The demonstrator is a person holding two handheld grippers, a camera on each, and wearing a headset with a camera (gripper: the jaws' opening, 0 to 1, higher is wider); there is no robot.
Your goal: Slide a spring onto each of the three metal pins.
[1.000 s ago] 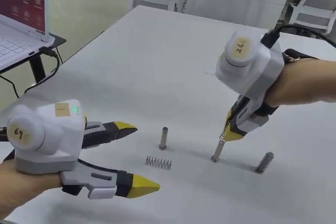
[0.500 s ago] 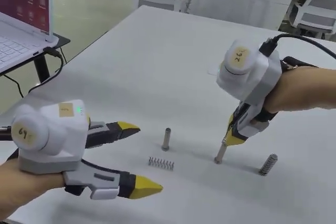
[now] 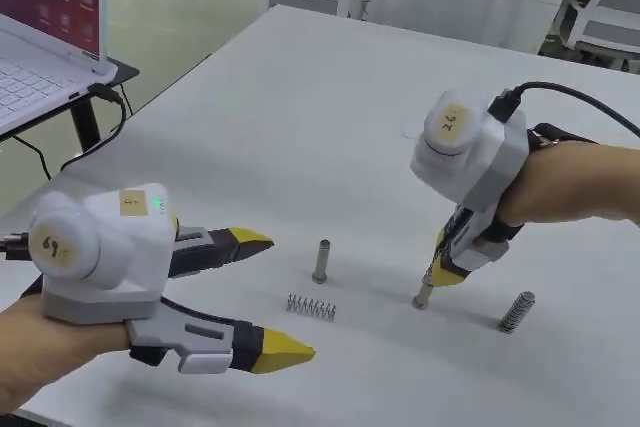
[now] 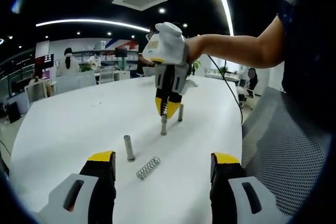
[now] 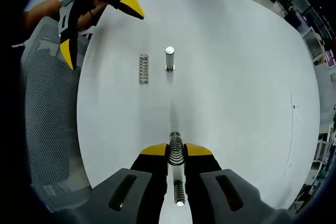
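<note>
My right gripper [image 5: 176, 149] is clenched on a spring [image 5: 176, 156] atop the middle pin [image 3: 423, 296] — any tilt could jam the coils or topple the pin — while my left gripper [image 3: 290, 295] hangs released near the loose spring [image 3: 311, 307]

My left gripper [image 3: 288, 295] and right gripper [image 3: 441, 275] both have yellow-tipped black fingers [image 3: 282, 349], white-and-grey housings [image 3: 120, 267] behind them with round handwritten tags [image 3: 50, 247], and a black cable [image 3: 570, 93] behind the right one's.

The left gripper [image 4: 163, 158], jaws wide apart, faces a loose spring [image 4: 148, 168] lying beside a bare pin [image 4: 128, 147].
</note>
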